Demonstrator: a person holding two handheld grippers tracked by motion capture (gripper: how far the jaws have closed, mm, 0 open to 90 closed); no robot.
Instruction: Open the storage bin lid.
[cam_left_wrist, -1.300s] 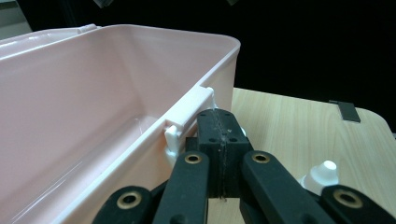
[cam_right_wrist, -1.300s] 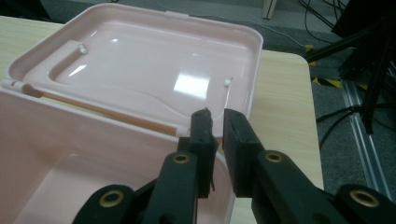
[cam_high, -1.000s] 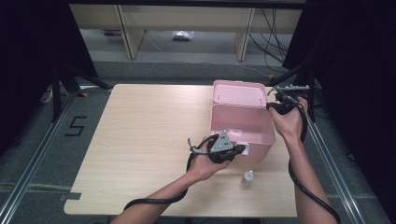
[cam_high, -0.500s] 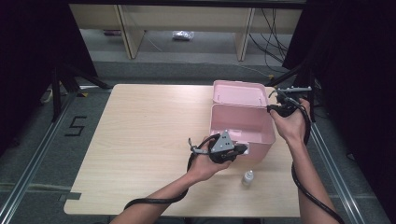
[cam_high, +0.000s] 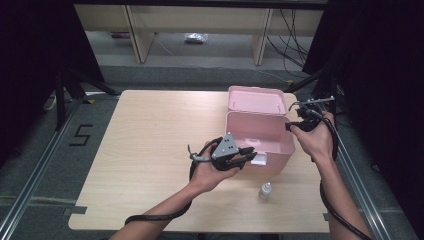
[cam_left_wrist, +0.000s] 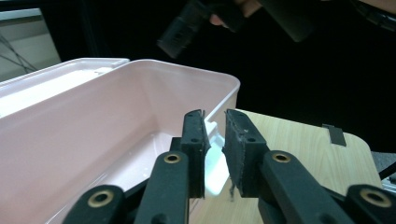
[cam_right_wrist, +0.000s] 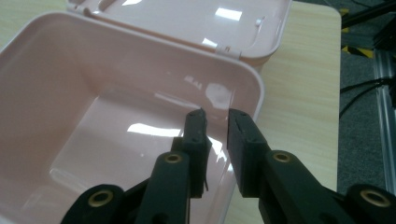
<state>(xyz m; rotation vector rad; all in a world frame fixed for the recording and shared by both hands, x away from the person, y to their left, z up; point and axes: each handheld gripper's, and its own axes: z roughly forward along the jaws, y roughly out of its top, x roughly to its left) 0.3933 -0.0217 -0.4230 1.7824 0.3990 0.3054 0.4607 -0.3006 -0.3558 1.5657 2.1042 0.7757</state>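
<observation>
An open pink box stands on the right half of the wooden table, its lid swung back. My left gripper sits at the box's front left wall beside a white latch. In the left gripper view its jaws have just been opening, and the narrow gap holds nothing, with the box behind. My right gripper is at the right wall. Its jaws have also been opening above the box rim, with nothing pressed between the pads.
A small clear bottle with a white cap stands on the table in front of the box. The table's right edge lies close beside the box. In the left gripper view the other gripper hangs above the far rim.
My left gripper's jaws have parted and that hand has lifted slightly at the box's front wall. The right hand has hardly moved. The box stays in place.
</observation>
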